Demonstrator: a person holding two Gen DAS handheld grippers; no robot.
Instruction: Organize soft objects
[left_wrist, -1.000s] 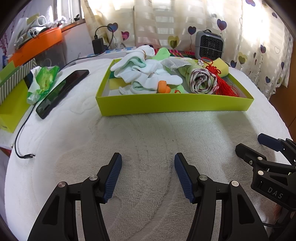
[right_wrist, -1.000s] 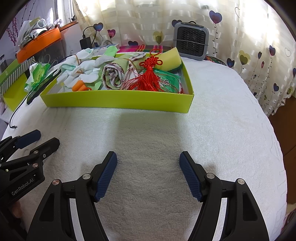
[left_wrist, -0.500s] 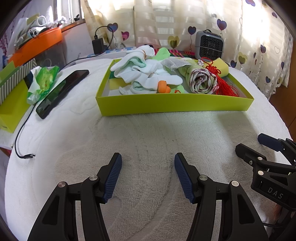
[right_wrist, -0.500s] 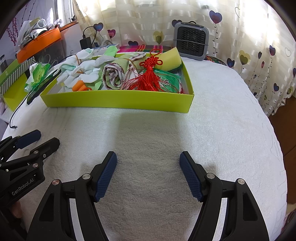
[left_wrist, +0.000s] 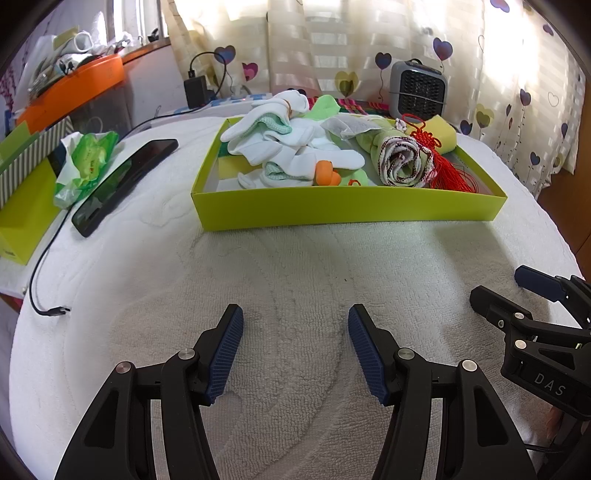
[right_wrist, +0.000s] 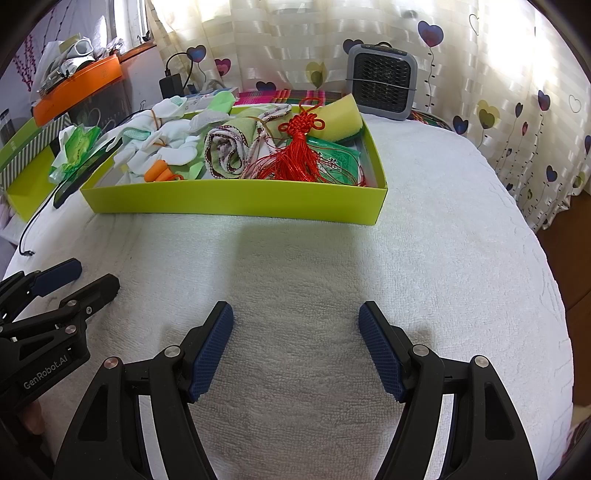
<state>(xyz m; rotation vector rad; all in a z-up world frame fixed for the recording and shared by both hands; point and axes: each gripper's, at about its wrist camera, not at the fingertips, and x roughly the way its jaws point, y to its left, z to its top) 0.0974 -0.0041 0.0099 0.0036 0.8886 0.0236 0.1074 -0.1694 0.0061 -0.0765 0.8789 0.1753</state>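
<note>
A lime-green shallow box (left_wrist: 347, 212) (right_wrist: 236, 203) sits on the white towel ahead of both grippers. It holds white socks (left_wrist: 295, 147) (right_wrist: 162, 147), a rolled patterned cloth (left_wrist: 400, 162) (right_wrist: 225, 151), a red tasselled knot (left_wrist: 447, 166) (right_wrist: 295, 155), a yellow sponge (left_wrist: 445, 134) (right_wrist: 336, 116) and small orange pieces (left_wrist: 327, 173) (right_wrist: 159, 173). My left gripper (left_wrist: 295, 347) is open and empty above the towel. My right gripper (right_wrist: 295, 347) is open and empty too. Each shows at the edge of the other's view, the right (left_wrist: 517, 295) and the left (right_wrist: 85, 277).
A black phone (left_wrist: 122, 184) and a green wrapper (left_wrist: 86, 162) lie left of the box, with a cable (left_wrist: 44, 288) by the towel's left edge. A small grey heater (left_wrist: 417, 90) (right_wrist: 380, 86) stands behind the box. An orange tray (left_wrist: 74, 88) sits far left.
</note>
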